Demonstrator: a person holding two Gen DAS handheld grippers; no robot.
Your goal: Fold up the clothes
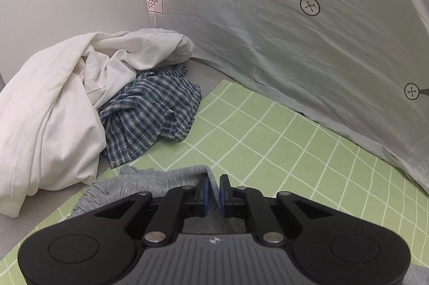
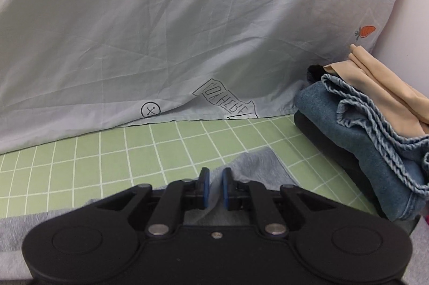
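Observation:
A grey knit garment (image 1: 150, 183) lies on a green checked mat (image 1: 295, 145). My left gripper (image 1: 213, 189) is low over it, its blue pads close together with a raised ridge of the grey cloth pinched between them. In the right wrist view the same grey garment (image 2: 254, 164) spreads under and ahead of my right gripper (image 2: 215, 185). Those blue pads stand a narrow gap apart with grey cloth between them, and the grip looks shut on it. The garment's far corner pokes out just right of the fingers.
A crumpled white garment (image 1: 53, 110) and a blue plaid one (image 1: 150, 113) are heaped at the mat's left. A folded stack (image 2: 362, 129) of blue and dark clothes, topped by a beige piece (image 2: 380, 86), sits at the right. A printed pale sheet (image 2: 161, 30) hangs behind the mat (image 2: 134, 156).

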